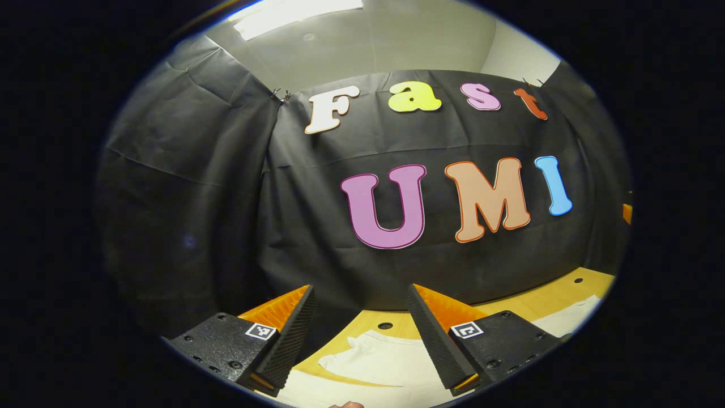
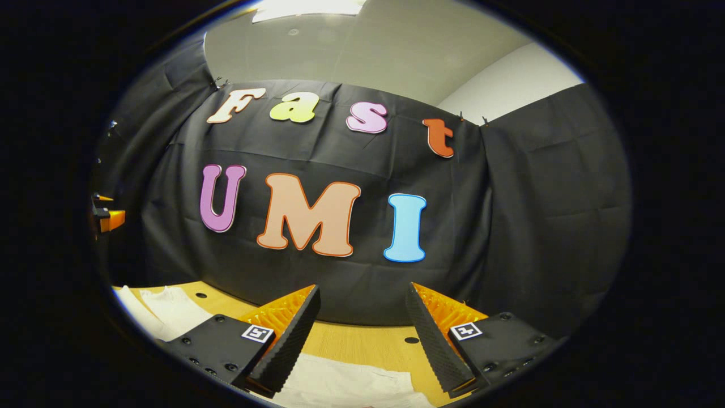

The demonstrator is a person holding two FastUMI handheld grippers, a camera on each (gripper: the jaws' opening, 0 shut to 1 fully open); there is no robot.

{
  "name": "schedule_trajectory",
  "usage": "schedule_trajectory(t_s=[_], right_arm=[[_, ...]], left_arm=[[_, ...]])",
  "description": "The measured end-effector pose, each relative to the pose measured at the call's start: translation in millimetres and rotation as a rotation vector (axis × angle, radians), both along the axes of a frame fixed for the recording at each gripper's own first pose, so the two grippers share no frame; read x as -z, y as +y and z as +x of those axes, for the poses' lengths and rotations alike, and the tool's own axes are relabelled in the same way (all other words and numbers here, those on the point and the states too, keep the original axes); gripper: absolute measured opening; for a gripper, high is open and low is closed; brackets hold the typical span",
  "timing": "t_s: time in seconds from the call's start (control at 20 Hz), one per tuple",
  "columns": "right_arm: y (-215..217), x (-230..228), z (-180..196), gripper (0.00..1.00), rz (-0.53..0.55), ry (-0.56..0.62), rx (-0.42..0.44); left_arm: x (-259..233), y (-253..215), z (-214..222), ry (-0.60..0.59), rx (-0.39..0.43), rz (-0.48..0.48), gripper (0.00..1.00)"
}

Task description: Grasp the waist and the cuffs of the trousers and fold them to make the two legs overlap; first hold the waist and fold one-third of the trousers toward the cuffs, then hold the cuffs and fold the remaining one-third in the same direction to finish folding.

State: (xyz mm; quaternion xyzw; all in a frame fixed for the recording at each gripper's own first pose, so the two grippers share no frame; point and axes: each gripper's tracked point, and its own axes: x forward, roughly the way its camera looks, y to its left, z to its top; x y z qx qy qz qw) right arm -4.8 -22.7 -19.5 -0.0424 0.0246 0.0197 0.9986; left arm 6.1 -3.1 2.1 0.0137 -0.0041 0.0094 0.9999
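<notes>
Pale cream trousers [image 1: 385,360] lie flat on a light wooden table [image 1: 544,297]; another part of them [image 1: 569,317] shows at the right edge. My left gripper [image 1: 359,340] hovers above the cloth, open, nothing between its fingers. In the right gripper view the trousers [image 2: 345,382] lie below my right gripper [image 2: 362,334], and more cloth [image 2: 170,309] spreads at the far left. That gripper is open too, held above the fabric without touching it. The other gripper [image 2: 107,215] peeks in at the left edge of the right gripper view.
The black cloth wall [image 1: 317,226] stands close behind the table's far edge. Small round holes [image 1: 385,326] dot the tabletop [image 2: 351,343]. A ceiling light [image 1: 294,14] glows overhead.
</notes>
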Motion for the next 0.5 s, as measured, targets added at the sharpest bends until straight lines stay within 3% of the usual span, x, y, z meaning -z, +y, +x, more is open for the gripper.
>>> schedule_trajectory(t_s=[0.5], right_arm=[[-38.0, 56.5, -36.4, 0.99, -0.282, 0.125, -0.100]], left_arm=[[3.8, 3.0, -3.0, 0.019, -0.034, 0.001, 0.95]])
